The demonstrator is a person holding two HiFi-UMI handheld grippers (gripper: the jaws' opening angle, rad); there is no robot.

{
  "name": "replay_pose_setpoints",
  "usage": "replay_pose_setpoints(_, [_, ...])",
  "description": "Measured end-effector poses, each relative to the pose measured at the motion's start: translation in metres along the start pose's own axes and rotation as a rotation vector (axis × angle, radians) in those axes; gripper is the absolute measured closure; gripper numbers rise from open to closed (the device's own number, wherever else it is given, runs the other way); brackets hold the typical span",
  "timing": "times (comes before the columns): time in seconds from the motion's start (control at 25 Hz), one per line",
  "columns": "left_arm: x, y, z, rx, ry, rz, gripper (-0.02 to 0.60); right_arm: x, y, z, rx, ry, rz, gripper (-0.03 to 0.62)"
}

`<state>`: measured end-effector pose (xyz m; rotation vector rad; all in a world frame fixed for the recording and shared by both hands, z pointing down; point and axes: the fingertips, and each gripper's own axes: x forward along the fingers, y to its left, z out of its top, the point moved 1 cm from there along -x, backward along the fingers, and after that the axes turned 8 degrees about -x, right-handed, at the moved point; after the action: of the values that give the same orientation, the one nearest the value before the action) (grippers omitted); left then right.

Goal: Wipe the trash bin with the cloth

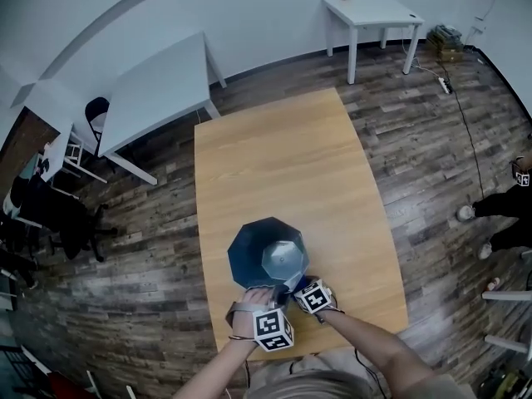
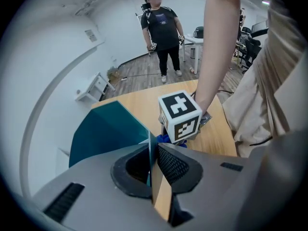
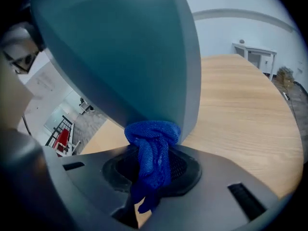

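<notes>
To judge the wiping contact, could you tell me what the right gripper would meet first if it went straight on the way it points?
The teal side wall of the trash bin: the blue cloth clamped in the right gripper bunches against it, seemingly touching.

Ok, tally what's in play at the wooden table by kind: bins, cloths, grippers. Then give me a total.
trash bin: 1
blue cloth: 1
grippers: 2 (left gripper clamped on the bin's rim, right gripper clamped on the cloth)
Total: 4
</notes>
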<state>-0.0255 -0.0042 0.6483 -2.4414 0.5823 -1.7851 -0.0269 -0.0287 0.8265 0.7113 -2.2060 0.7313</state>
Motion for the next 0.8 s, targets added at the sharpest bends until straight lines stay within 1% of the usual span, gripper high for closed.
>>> replay_pose_setpoints(0.12, [0.002,-0.001,0.000,0.006,-0.006,0.009,0.538,0.029,-0.014,-0.018,-0.010,0.062,-0.019,0.517])
replay_pose_setpoints(0.24, [0.004,0.001,0.000,0.010,-0.009,0.002,0.538,0.041,-0.022,-0.027,-0.005,0.122,-0.030,0.517])
replay_pose_setpoints(0.36, [0.004,0.003,-0.002,0.011,-0.006,0.002,0.538,0.050,-0.019,-0.045,0.048,0.188,0.005,0.517])
replay_pose_setpoints(0.4, [0.004,0.002,-0.002,0.015,-0.007,0.005,0.538,0.048,-0.018,-0.046,0.054,0.193,0.009,0.517])
replay_pose_setpoints(0.52, [0.001,-0.002,-0.002,0.030,-0.030,0.000,0.530,0.027,-0.020,-0.024,0.036,0.136,-0.015,0.517])
replay_pose_setpoints(0.56, [-0.001,-0.001,-0.001,0.034,-0.046,-0.006,0.484,0.019,-0.019,-0.018,0.036,0.119,-0.015,0.517])
replay_pose_setpoints(0.6, [-0.005,0.000,-0.001,0.038,-0.064,-0.008,0.417,0.010,-0.017,-0.013,0.038,0.106,-0.011,0.517])
replay_pose_setpoints(0.72, [-0.022,0.005,-0.013,0.073,-0.091,0.006,0.387,-0.017,-0.001,-0.003,0.032,0.050,0.014,0.517])
replay_pose_setpoints(0.8, [-0.031,0.009,-0.031,0.124,-0.079,0.020,0.379,-0.040,0.013,0.007,0.025,0.004,0.029,0.517])
